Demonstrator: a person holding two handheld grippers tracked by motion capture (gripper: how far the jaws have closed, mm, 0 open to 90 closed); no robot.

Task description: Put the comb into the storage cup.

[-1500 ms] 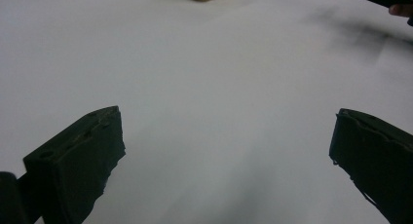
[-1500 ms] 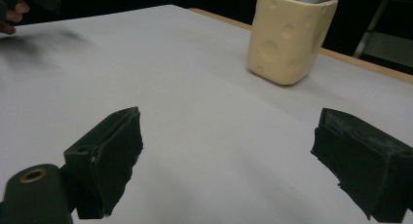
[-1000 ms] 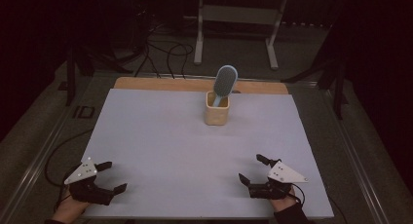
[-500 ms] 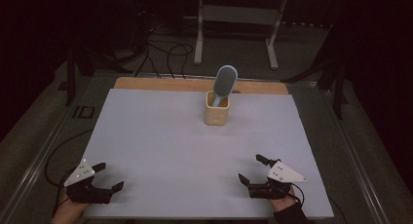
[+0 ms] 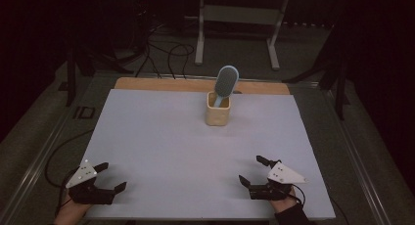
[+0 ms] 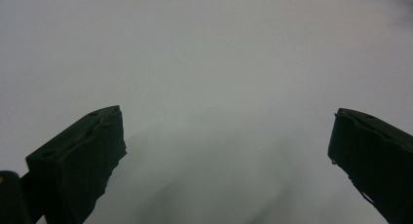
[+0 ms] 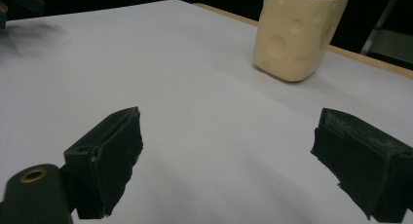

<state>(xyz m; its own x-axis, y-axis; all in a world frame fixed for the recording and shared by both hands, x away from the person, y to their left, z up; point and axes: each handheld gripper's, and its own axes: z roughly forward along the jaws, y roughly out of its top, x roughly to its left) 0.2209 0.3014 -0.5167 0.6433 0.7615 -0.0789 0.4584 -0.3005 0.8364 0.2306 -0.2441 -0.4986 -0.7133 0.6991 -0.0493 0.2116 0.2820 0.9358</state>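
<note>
While both grippers sit low near the bottom of the high view, the left gripper (image 5: 110, 177) lies at the lower left and the right gripper (image 5: 250, 170) at the lower right, well apart from each other. Each has its jaws spread wide with nothing between them. A grey three-cornered plate tops each one, and the person's hands enter from the bottom edge behind them.

Both rest over a pale sheet (image 5: 161, 137) that covers most of the table; a strip of bare wooden tabletop (image 5: 161, 83) shows along the sheet's far edge, in the upper middle of the frame.

Just above the centre of the high view stands a cream cup (image 5: 218, 115), upright on the sheet near its far edge. A blue oval brush (image 5: 226, 81) sticks out of the cup, leaning slightly to the right.

From the left gripper view, the two black jaws stand far apart at the lower corners over plain sheet (image 6: 214, 87), empty between.

From the right gripper view, the jaws also stand wide apart at the lower corners, and the cup (image 7: 297, 34), dimpled like cheese, sits at the upper right of the frame, well beyond the jaws.
</note>
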